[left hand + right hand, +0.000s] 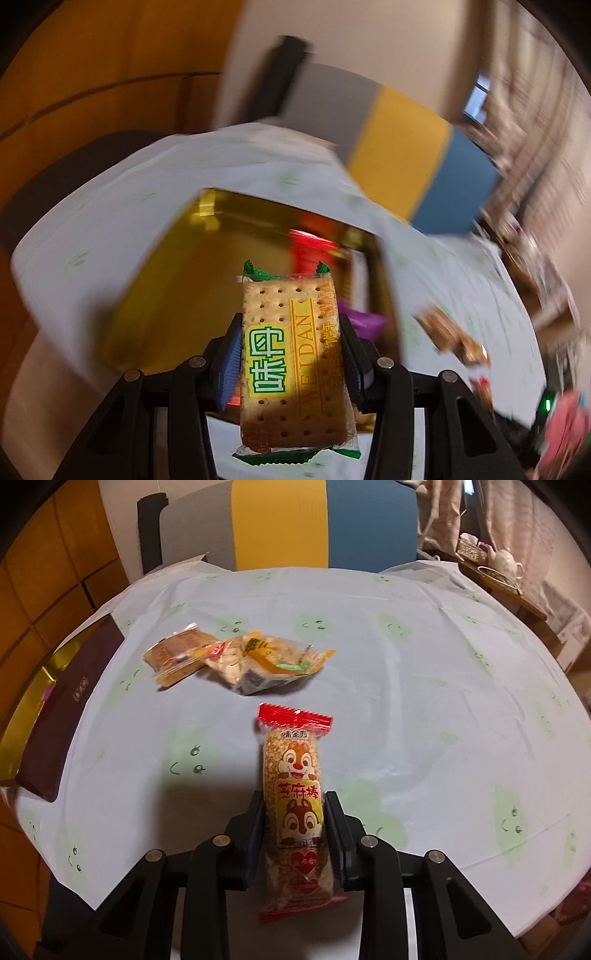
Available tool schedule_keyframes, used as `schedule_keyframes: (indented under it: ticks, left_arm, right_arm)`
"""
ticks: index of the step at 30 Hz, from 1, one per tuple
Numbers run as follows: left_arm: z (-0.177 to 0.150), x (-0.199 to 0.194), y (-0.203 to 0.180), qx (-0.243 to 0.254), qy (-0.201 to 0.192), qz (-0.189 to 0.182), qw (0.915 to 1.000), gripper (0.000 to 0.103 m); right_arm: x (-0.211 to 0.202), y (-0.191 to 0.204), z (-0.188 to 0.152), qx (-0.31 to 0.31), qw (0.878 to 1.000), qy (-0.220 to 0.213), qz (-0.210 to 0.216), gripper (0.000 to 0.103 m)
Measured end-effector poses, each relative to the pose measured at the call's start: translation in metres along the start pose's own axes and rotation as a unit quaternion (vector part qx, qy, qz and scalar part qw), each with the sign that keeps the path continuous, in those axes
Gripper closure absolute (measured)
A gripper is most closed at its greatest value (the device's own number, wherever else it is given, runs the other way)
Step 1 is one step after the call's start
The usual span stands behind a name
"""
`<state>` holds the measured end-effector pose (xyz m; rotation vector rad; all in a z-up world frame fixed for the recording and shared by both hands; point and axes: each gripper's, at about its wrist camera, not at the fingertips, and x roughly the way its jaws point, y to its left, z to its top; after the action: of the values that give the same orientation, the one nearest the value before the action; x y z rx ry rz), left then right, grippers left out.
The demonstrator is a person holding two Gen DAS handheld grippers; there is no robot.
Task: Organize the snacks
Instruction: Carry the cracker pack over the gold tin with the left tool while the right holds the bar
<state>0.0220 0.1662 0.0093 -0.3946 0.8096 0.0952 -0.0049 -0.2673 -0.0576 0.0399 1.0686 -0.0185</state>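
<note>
While both claws grip: each snack stands lengthwise between the pads.
Cracker packet: clamped by the left claw, its green-edged end jutting forward over the gold tin.
Sesame stick: pinched by the right claw at mid-length, red end forward, above the desk.
Loose snacks: lying together beyond the stick, well apart from it.
Tin lid: dark brown, at the desk's left edge.

A home dining room: clothed table, teapot on side shelf, curtains.
</note>
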Motion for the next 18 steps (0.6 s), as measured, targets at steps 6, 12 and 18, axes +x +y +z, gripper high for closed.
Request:
schedule_keyframes:
  ticks: [6, 12, 18]
  left_arm:
    - [0.002, 0.011, 0.032, -0.053, 0.017, 0.017, 0.9983, 0.055]
    - [0.004, 0.04, 0.018, -0.06, 0.049, -0.011, 0.997, 0.055]
    - [0.009, 0.077, -0.002, -0.04, 0.083, -0.009, 0.9957, 0.055]
  right_arm:
    - [-0.001, -0.002, -0.004, -0.002, 1.0, -0.007, 0.006, 0.072]
    - [-0.001, 0.002, -0.005, -0.012, 1.0, -0.008, -0.004, 0.072]
    - [-0.001, 0.004, -0.004, -0.012, 1.0, -0.006, -0.005, 0.071]
